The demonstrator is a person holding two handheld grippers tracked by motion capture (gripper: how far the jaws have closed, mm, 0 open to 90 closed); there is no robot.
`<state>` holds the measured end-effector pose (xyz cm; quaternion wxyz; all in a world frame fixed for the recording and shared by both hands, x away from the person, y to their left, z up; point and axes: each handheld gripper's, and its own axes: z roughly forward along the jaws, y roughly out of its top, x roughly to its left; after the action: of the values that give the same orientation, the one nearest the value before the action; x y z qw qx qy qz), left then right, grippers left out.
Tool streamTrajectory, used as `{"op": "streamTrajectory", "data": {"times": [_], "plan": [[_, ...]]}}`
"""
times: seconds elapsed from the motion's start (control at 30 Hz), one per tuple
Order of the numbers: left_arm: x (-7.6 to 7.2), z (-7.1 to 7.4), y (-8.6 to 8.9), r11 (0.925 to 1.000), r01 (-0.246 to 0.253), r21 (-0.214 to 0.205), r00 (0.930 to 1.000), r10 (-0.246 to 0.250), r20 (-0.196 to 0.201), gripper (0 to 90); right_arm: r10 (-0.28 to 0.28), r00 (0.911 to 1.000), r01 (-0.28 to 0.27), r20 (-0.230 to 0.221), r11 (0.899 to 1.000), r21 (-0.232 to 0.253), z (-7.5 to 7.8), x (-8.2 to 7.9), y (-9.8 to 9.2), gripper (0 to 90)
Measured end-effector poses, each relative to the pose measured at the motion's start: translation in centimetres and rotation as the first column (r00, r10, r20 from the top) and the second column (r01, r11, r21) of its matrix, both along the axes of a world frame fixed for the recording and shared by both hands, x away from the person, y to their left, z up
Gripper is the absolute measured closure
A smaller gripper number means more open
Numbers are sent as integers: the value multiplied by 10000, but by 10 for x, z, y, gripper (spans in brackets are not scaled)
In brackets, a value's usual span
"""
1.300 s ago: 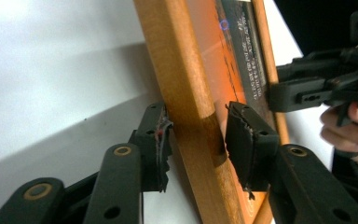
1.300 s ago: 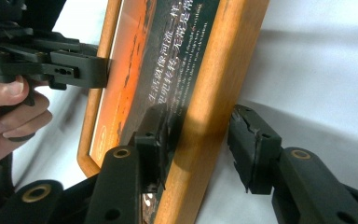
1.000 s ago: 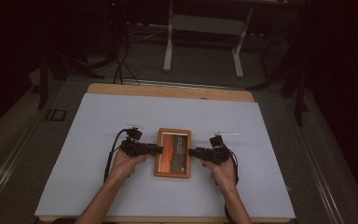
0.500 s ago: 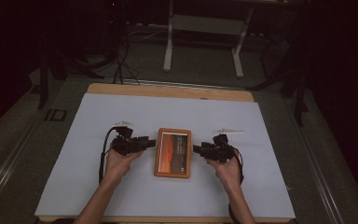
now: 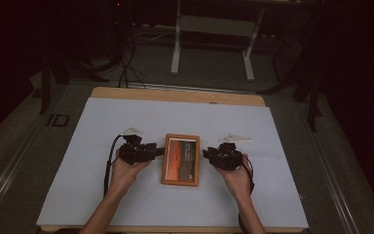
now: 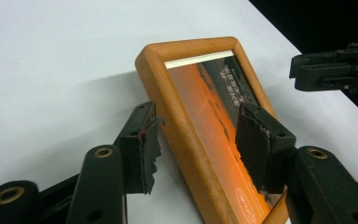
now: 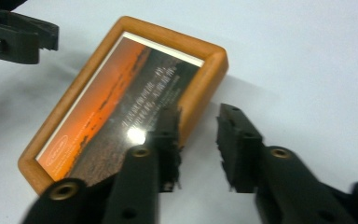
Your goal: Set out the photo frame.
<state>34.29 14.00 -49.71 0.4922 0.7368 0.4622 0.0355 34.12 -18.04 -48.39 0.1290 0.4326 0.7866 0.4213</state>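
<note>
High view, and the wooden picture frame [image 5: 180,160] lies flat on the white table cover [image 5: 175,117], a little nearer the person's edge than the middle, with a gripper on either side of it. The left gripper [image 5: 158,151] reaches in from the left, its tips right at the frame's left rail; the right gripper [image 5: 207,155] sits just beside the right rail, clear of it.

Left gripper view — the jaws stand spread, straddling the frame's near long rail: one pad [image 6: 147,151] out over the white cover, the other [image 6: 254,147] over the glass and its orange sunset print. Neither pad presses the wood [image 6: 182,116]; there's a gap on both sides.

Right gripper view — these jaws have just been closing, and the gap between them holds only bare cover. One finger [image 7: 168,140] overlaps the frame's rail [image 7: 203,88] in the picture, but whether it touches I cannot tell; the other [image 7: 235,140] is out over the white sheet. Nothing is pinched. Opposite, the left gripper's jaw tip [image 7: 18,39] shows dark at the frame's far side.
</note>
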Motion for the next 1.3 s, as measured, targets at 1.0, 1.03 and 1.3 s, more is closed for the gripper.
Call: {"op": "streamTrajectory", "data": {"times": [1.0, 1.03, 1.3], "plan": [[-12, 7, -2, 9987, 85, 496, 9987, -110, 500, 460, 781, 9919, -660, 1003, 9907, -1186, 8, 36, 45, 896], [-12, 7, -2, 9988, 57, 489, 9987, -81, 494, 456, 811, 9921, -681, 958, 9889, -1317, 6, 40, 48, 896], [-11, 6, 0, 9988, 69, 493, 9993, -87, 362, 446, 815, 9934, -675, 813, 9845, -1617, -5, 48, 51, 896]]}}
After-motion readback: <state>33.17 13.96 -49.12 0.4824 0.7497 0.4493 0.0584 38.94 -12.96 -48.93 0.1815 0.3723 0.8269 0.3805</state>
